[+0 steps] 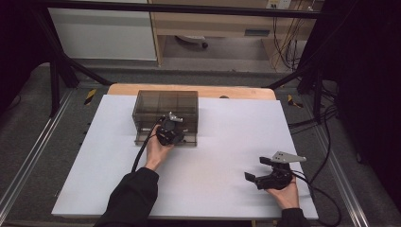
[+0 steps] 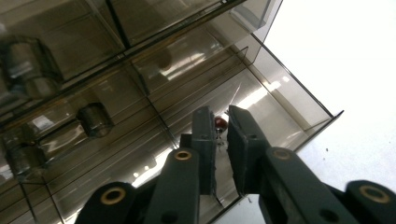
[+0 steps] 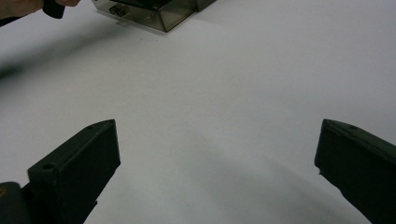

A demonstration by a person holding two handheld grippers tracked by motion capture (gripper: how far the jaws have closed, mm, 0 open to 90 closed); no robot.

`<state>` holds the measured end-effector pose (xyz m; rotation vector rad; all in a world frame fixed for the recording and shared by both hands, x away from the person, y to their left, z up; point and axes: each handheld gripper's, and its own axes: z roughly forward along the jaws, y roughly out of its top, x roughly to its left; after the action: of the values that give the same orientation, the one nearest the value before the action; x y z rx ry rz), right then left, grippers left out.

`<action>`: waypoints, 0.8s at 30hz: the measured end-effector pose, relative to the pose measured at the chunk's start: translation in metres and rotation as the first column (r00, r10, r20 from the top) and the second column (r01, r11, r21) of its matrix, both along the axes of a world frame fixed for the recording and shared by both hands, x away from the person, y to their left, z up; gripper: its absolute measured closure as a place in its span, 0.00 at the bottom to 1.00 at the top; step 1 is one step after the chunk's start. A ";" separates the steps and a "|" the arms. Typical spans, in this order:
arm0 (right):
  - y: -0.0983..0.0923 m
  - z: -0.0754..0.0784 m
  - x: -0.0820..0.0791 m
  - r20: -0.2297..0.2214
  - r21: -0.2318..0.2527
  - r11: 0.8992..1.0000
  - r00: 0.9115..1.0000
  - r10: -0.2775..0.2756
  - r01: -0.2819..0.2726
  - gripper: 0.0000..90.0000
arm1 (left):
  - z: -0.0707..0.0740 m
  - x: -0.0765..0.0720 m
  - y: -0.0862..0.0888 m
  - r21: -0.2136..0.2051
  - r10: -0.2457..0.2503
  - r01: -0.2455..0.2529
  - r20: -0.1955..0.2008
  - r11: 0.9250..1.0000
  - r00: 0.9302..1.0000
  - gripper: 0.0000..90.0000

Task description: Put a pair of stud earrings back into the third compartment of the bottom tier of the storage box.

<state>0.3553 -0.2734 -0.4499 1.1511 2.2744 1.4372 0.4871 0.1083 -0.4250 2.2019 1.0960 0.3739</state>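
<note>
fingers of the left gripper (image 2: 222, 154) stand almost together with only a thin slit between the pads, and whether they pinch anything i cannot tell: a small dark red round thing (image 2: 220, 123) sits just past their tips, seemingly on the far side of a clear wall. that near-shut pose looks chosen to work on something small at the front of the smoky clear drawer box (image 1: 165, 111), perhaps an edge or knob of a drawer, though that is a judgement. the right gripper (image 1: 262, 169) rests low on the white table (image 1: 227, 142) near the person's side, well apart from the box, its jaws spread wide with nothing between them; it seems parked out of the way, ready to help later. the left hand (image 1: 158, 149) reaches forward so that its gripper meets the box's front face, near its lower right part. the box stands toward the far middle of the table. the high view gives the layout, how far apart the two hands are and where the box stands, but the tips are hidden behind the gripper body there. the left gripper view gives the narrow gap, the red thing and the round drawer pulls (image 2: 95, 120) inside the tinted walls. the right gripper view gives its own wide jaws over bare table, with a corner of the box far off.
</note>
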 end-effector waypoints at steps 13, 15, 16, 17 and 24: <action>0.000 0.000 0.000 0.002 0.001 1.000 1.000 -0.002 0.002 0.01 | 0.018 -0.018 0.006 -0.039 -0.022 0.024 0.050 0.999 0.998 0.56; 0.000 0.000 0.000 0.002 -0.005 1.000 1.000 0.000 0.000 0.01 | 0.019 -0.022 0.008 -0.037 -0.026 0.029 0.068 0.999 0.997 0.51; 0.000 0.000 0.000 -0.002 -0.003 1.000 1.000 -0.001 0.001 0.01 | 0.020 -0.024 0.009 -0.040 -0.029 0.032 0.075 0.999 0.997 0.48; 0.000 0.000 0.000 -0.001 -0.005 1.000 1.000 0.000 0.000 0.01 | 0.020 -0.026 0.010 -0.046 -0.030 0.034 0.079 0.998 0.996 0.46; 0.000 0.000 0.000 -0.001 -0.005 1.000 1.000 -0.001 0.001 0.01 | 0.021 -0.039 0.020 -0.090 -0.054 0.061 0.085 0.994 0.995 0.29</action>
<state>0.3554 -0.2730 -0.4504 1.1522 2.2767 1.4295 0.4476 0.1281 -0.4043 2.1122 0.9839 0.3780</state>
